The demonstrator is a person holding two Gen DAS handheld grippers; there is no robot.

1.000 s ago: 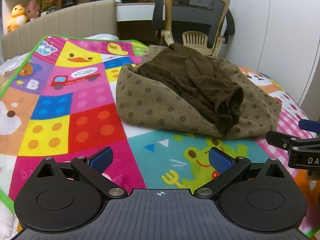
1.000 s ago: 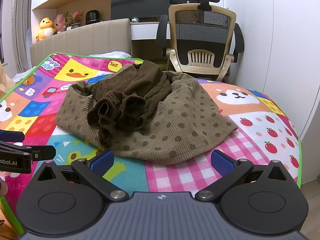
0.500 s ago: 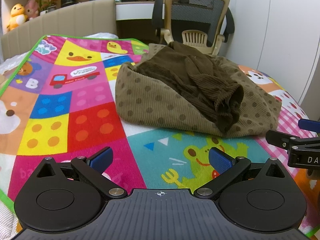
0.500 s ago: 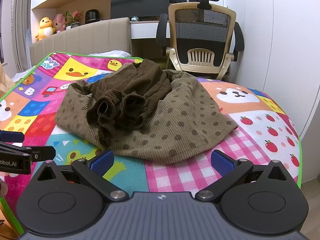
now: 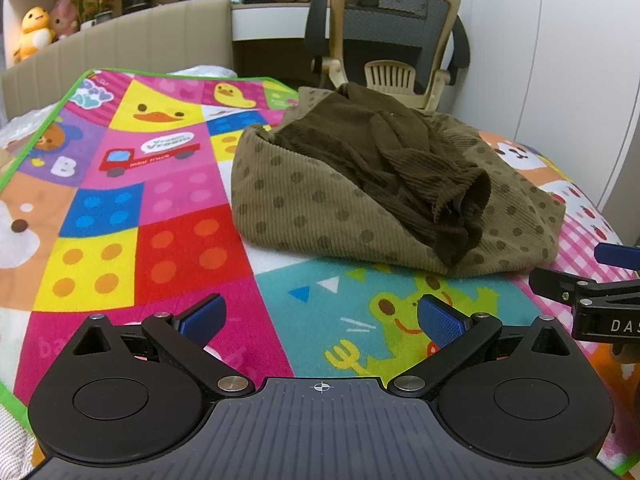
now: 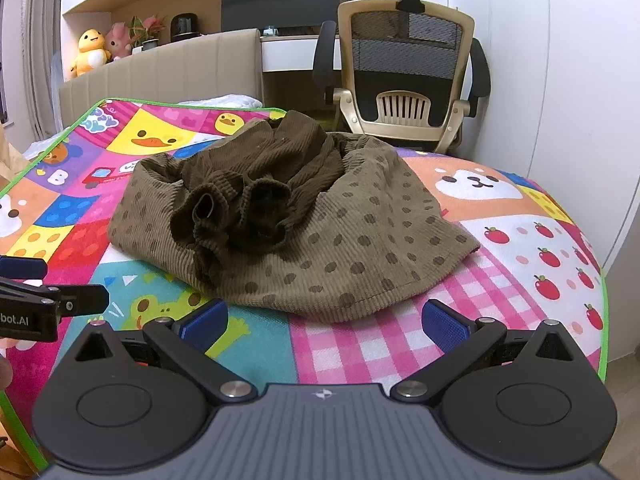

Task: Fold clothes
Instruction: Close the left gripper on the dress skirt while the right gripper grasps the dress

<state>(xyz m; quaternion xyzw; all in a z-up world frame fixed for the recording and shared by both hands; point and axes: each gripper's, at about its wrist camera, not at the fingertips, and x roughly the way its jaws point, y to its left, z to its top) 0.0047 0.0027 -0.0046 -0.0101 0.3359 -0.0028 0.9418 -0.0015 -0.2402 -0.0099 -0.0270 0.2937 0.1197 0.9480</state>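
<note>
A crumpled corduroy garment point(image 5: 320, 208) lies in a heap on a colourful children's play mat point(image 5: 168, 240) that covers the bed. Its outer cloth is olive-tan with darker polka dots, and a plain dark brown ribbed part point(image 6: 256, 184) is bunched on top of it, with ruffled cuff-like openings turned toward the cameras. The heap sits toward the far middle of the mat, over the pink checked square and the frog square point(image 5: 404, 320) at its near edge. The left gripper point(image 5: 320, 316) hangs low over the mat, just short of the garment's near hem and not touching it; its blue-padded fingers point(image 5: 202, 314) are spread wide with nothing between them. The right gripper point(image 6: 324, 320) hovers likewise before the hem on the pink checked side, its jaws wide apart and holding nothing. Each gripper shows at the edge of the other's view, side by side and apart. Beyond the mat stand a beige padded headboard point(image 6: 168, 68), a mesh-backed office chair point(image 6: 404, 60) at a white desk, a dark monitor point(image 6: 280, 0), and a shelf with a yellow duck plush toy point(image 6: 90, 50) beside a pink one.
</note>
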